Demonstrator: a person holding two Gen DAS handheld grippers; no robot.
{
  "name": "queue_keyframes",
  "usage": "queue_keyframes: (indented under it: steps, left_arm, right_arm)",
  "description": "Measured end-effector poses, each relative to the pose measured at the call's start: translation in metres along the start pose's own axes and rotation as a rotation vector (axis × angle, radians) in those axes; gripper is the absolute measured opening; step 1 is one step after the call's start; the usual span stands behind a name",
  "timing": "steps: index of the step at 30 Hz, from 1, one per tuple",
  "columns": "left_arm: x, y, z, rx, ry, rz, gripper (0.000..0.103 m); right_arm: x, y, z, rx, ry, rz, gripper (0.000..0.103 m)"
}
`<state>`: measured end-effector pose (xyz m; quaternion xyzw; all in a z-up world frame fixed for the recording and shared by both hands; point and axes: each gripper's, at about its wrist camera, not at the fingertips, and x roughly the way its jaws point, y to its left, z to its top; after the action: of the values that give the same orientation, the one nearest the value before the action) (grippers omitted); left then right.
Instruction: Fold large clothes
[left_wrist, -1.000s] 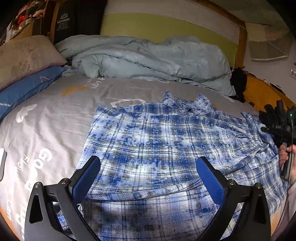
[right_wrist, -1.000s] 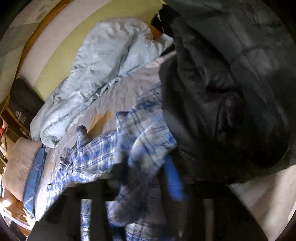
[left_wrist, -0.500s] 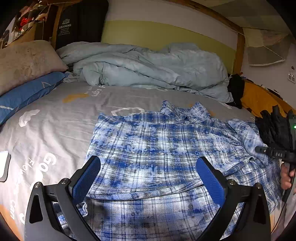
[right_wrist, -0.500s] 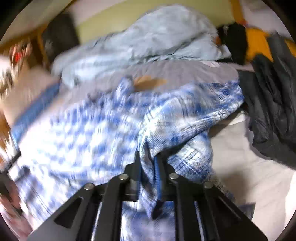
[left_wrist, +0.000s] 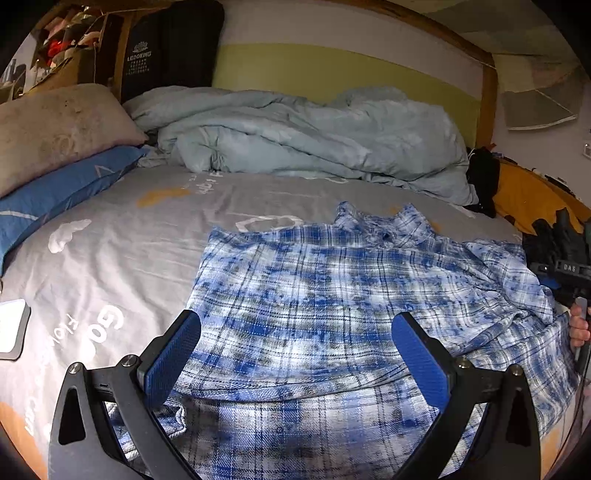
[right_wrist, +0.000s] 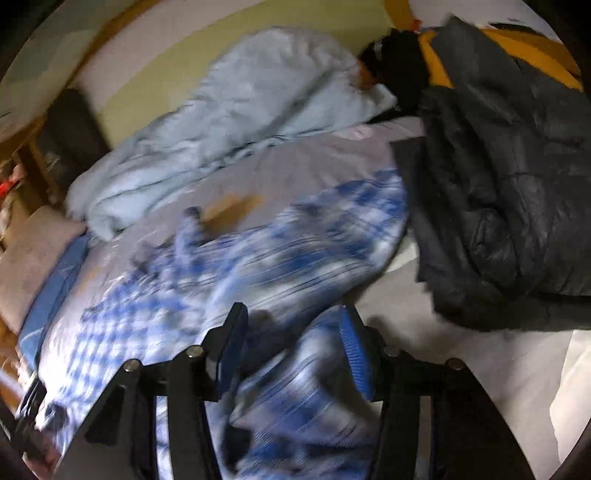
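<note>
A blue and white plaid shirt (left_wrist: 332, 302) lies spread on the grey bed sheet (left_wrist: 129, 236), collar toward the far side, right sleeve bunched at the right. My left gripper (left_wrist: 295, 354) is open and empty, hovering over the shirt's near part. My right gripper (right_wrist: 291, 347) is open over the sleeve side of the shirt (right_wrist: 258, 266); the view is blurred by motion. In the left wrist view the right gripper (left_wrist: 565, 277) shows at the right edge, beside the sleeve.
A crumpled light blue duvet (left_wrist: 314, 136) lies along the far side of the bed. Pillows (left_wrist: 55, 125) stack at the left. A black puffer jacket (right_wrist: 498, 184) lies right of the shirt. A white device (left_wrist: 11, 328) rests at the left edge.
The right gripper was shut on the shirt sleeve and has opened, letting the sleeve drop onto the shirt's right side. The left gripper has stayed open, moving slightly.
</note>
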<state>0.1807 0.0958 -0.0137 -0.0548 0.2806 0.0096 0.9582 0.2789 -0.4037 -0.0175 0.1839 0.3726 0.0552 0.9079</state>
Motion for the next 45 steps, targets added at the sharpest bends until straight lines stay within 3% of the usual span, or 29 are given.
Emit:
queue_keyframes:
  steps: [4,6,8,10,11,13,16,19,21,23,25,27,29,32,35,38,41,43,44,45]
  left_arm:
    - [0.006,0.002,-0.002,0.002,0.011,0.012,0.103]
    - [0.010,0.002,-0.002,-0.010,0.019,0.010,0.103]
    - [0.012,0.003,-0.003,-0.019,0.021,0.005,0.103]
    - [0.013,0.002,-0.003,-0.012,0.022,0.001,0.103]
    - [0.013,0.001,-0.004,-0.005,0.020,0.005,0.103]
    - [0.011,-0.001,-0.004,0.004,0.012,0.009,0.103]
    - [0.004,-0.004,-0.001,0.005,-0.008,0.003,0.103]
    - [-0.003,-0.005,0.002,0.005,-0.029,-0.002,0.103]
    - [-0.007,-0.005,0.003,0.004,-0.040,-0.003,0.103]
    - [-0.010,-0.005,0.004,0.002,-0.044,-0.011,0.103]
    - [-0.012,-0.006,0.004,0.007,-0.046,-0.011,0.103]
    - [-0.016,-0.006,0.004,0.013,-0.052,-0.010,0.103]
    - [-0.019,-0.007,0.005,0.015,-0.059,-0.015,0.103]
    - [-0.020,-0.008,0.005,0.021,-0.068,-0.017,0.103]
    - [-0.016,-0.009,0.004,0.022,-0.059,-0.011,0.103]
    - [-0.007,-0.010,0.002,0.020,-0.033,-0.011,0.103]
    - [-0.002,-0.011,-0.002,0.025,-0.017,-0.009,0.103]
    - [-0.001,-0.012,-0.003,0.032,-0.016,-0.007,0.103]
    - [0.000,-0.013,-0.003,0.035,-0.015,-0.008,0.103]
    - [0.000,-0.013,-0.002,0.037,-0.013,-0.010,0.103]
  right_arm:
    - [0.021,-0.019,0.009,0.093,0.008,-0.008,0.057]
    - [0.028,-0.030,0.010,0.118,-0.011,-0.039,0.065]
    - [0.034,-0.037,0.009,0.142,-0.013,-0.023,0.064]
    - [0.040,-0.044,0.007,0.170,-0.007,0.032,0.031]
    - [0.044,-0.043,0.008,0.174,-0.002,0.043,0.006]
    - [0.041,-0.038,0.007,0.150,-0.025,0.050,0.004]
    - [0.009,-0.007,0.007,-0.004,-0.154,0.054,0.004]
    - [-0.016,0.030,0.005,-0.133,-0.207,0.104,0.003]
    - [-0.029,0.052,-0.005,-0.173,-0.190,0.184,0.003]
    - [-0.031,0.080,-0.026,-0.231,-0.116,0.248,0.002]
    - [-0.024,0.102,-0.046,-0.330,-0.076,0.157,0.002]
    - [-0.017,0.105,-0.054,-0.373,-0.085,0.052,0.002]
    - [-0.016,0.091,-0.048,-0.310,-0.096,0.006,0.006]
    - [-0.021,0.055,-0.027,-0.107,-0.115,0.006,0.044]
    - [-0.031,0.028,-0.010,-0.009,-0.160,0.015,0.045]
    - [-0.019,0.010,0.008,0.053,-0.127,0.035,0.057]
    - [0.010,-0.006,0.019,0.167,-0.073,0.102,0.057]
    - [0.021,-0.015,0.016,0.217,-0.061,0.130,0.037]
    - [0.025,-0.017,0.012,0.231,-0.062,0.170,0.006]
    - [0.026,-0.017,0.008,0.229,-0.062,0.221,0.004]
